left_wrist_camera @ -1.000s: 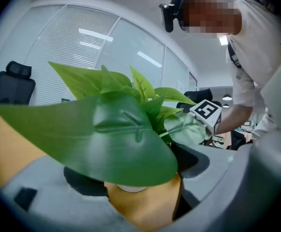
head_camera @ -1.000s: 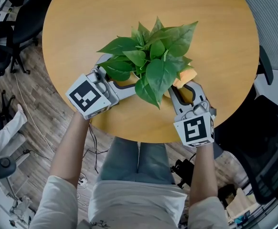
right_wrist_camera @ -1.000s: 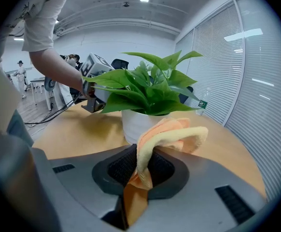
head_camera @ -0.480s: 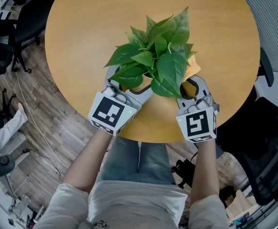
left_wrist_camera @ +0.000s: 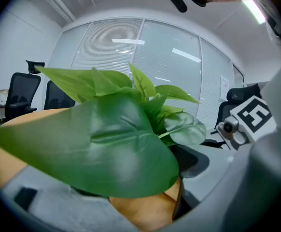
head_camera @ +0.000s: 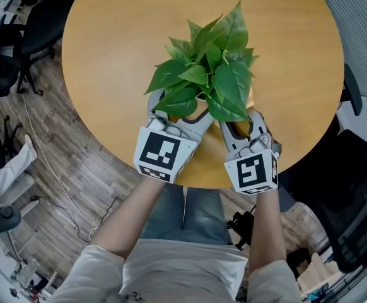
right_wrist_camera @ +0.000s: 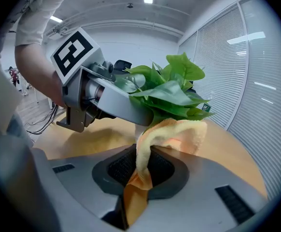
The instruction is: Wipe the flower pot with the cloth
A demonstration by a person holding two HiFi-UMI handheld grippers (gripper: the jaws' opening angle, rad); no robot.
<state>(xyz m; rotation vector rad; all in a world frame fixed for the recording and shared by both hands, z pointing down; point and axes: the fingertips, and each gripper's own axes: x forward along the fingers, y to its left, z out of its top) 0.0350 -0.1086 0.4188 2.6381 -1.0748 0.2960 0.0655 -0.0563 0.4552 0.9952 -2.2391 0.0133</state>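
Two grippers meet at the flower pot [right_wrist_camera: 135, 129] near the table's [head_camera: 108, 55] near edge: left gripper [head_camera: 178, 109] clasps the flower pot, right gripper [right_wrist_camera: 140, 173] pinches the cloth [right_wrist_camera: 174, 129] against it.

A round wooden table [head_camera: 108, 43] is carrying the scene, its honey-coloured top filling the far half of the head view. A leafy green plant [head_camera: 209, 74] is standing on it toward the near edge, a little right of centre. Its leaves are spreading wide and hiding the flower pot from above, so how the pot is sitting on the wood cannot be told. Below the table's left side a grey-brown plank floor [head_camera: 64, 144] is showing, with a thin cable [head_camera: 48, 166] trailing across it and black office chairs [head_camera: 13, 49] standing at the far left.
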